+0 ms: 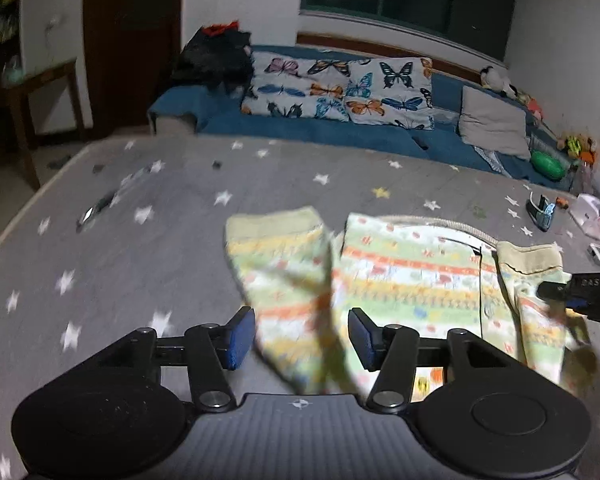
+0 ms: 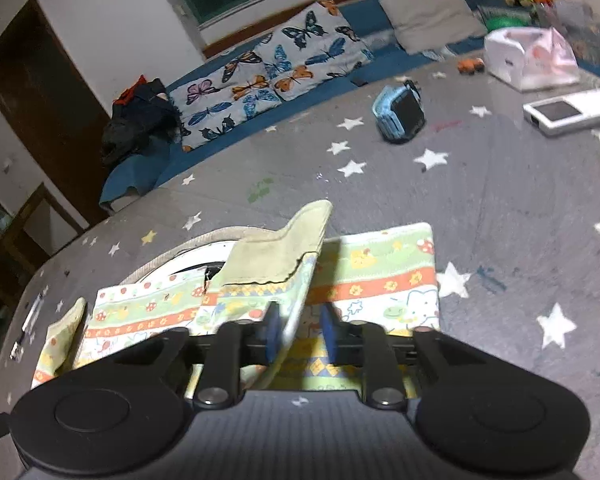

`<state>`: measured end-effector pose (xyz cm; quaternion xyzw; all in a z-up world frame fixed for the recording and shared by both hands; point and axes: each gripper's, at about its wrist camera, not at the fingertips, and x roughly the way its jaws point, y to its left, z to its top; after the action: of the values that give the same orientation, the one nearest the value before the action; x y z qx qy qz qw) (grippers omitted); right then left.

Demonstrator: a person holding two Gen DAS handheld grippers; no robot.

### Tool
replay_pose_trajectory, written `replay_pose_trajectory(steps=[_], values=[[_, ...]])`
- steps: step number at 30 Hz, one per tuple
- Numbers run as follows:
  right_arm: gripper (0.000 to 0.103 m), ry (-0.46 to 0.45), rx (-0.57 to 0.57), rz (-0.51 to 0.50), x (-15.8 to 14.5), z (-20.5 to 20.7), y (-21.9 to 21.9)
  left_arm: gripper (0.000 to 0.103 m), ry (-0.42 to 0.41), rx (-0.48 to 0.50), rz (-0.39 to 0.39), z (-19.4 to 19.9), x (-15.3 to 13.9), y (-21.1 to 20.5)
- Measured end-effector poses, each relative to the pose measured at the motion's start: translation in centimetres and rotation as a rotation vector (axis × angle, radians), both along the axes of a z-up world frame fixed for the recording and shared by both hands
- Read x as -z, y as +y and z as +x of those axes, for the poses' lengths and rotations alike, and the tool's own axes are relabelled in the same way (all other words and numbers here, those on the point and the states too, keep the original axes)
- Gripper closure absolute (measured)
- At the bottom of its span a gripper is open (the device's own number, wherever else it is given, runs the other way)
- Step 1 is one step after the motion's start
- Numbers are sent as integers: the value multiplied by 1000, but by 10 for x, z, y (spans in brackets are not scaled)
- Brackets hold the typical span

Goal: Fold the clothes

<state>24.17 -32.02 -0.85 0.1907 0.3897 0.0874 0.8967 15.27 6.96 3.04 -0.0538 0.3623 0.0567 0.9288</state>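
Note:
A child's striped patterned shirt [image 1: 408, 272] lies on the grey star-print bed sheet [image 1: 140, 264]. Its left sleeve [image 1: 284, 280] hangs raised between the jaws of my left gripper [image 1: 300, 338], which stands wide open; the blue pads [image 1: 240, 338] do not touch the cloth. In the right wrist view the shirt [image 2: 380, 280] lies spread, and its right sleeve with the pale cuff [image 2: 280, 256] stands up in my right gripper [image 2: 298, 334]. The jaws there are partly open with the sleeve between them. The right gripper also shows in the left wrist view [image 1: 580, 292], by that sleeve.
On the sheet lie a blue toy watch [image 2: 400, 114], a white device [image 2: 572, 111], a pink-white bag [image 2: 528, 56] and a small dark object [image 1: 96, 208]. Beyond is a blue sofa [image 1: 300, 128] with butterfly pillows [image 1: 336, 88], dark clothes and toys.

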Motion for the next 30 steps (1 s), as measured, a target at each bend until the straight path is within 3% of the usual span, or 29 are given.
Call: replay_pose_trajectory(steps=[5,6,7,10,14,16,18,19,26,30], values=[[100,-6,33,40,1,0,-10,49,38,19,54,38,12,-14],[100,-12,40,50,0,-2,-13,57,50,22,70,44,16,-16],[101,-18,47,60,-2,-4,-16,72,63,24,88,49,21,-18],[101,-36,58,69,-8,-11,-26,93,92,30,110,54,34,-19],[101,-41,47,48,-14,-13,-28,99,80,16,125,46,36,-20],[94,-32,45,48,-13,-12,-25,100,67,6,130,41,34,-18],[72,-35,58,63,-11,-12,-24,101,56,-10,127,36,29,-13],[71,-37,64,69,-9,-12,-24,101,51,-20,122,33,27,-10],[71,-1,63,121,4,-1,-16,102,10,-102,59,7,15,18],[92,35,65,170,12,5,-14,102,-7,-154,18,-16,12,36]])
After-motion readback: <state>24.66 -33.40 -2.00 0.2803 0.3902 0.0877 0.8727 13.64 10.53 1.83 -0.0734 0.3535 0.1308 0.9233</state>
